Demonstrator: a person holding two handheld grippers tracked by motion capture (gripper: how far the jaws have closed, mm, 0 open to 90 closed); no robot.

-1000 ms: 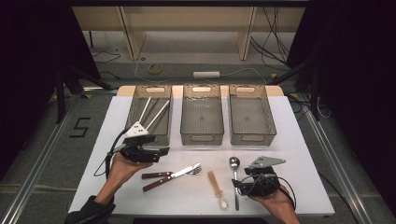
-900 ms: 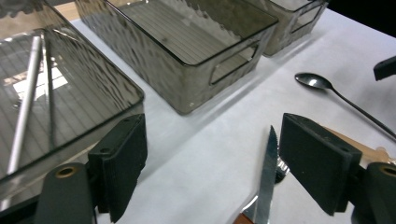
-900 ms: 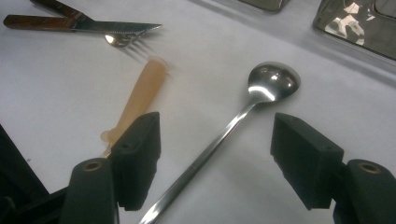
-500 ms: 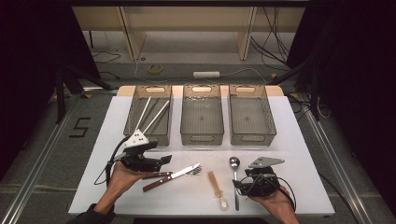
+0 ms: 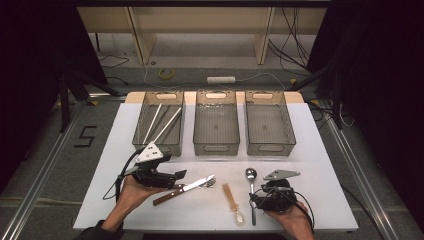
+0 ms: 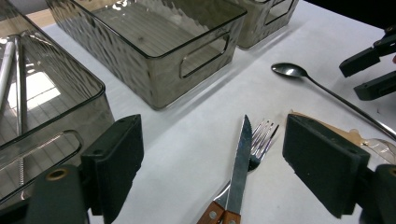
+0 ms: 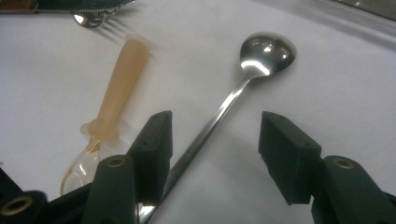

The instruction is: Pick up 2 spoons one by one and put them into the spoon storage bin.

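The right gripper (image 7: 212, 154) is closing its half-open jaws, gripping nothing yet, over the spoon (image 7: 243, 79), whose handle is running lengthwise between them toward the camera

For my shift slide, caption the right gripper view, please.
Right tool, jaws just closing and not yet gripping, straddles the steel spoon's handle beside a tan-handled plastic spoon on the white table.

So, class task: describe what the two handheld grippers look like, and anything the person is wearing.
Both the left gripper and the right gripper have black bodies and two black, blocky jaws with flat pads. Each carries a grey three-cornered plate on top; the left one shows small dark dots. A black cable loops from each. A dark sleeve shows on the left arm.
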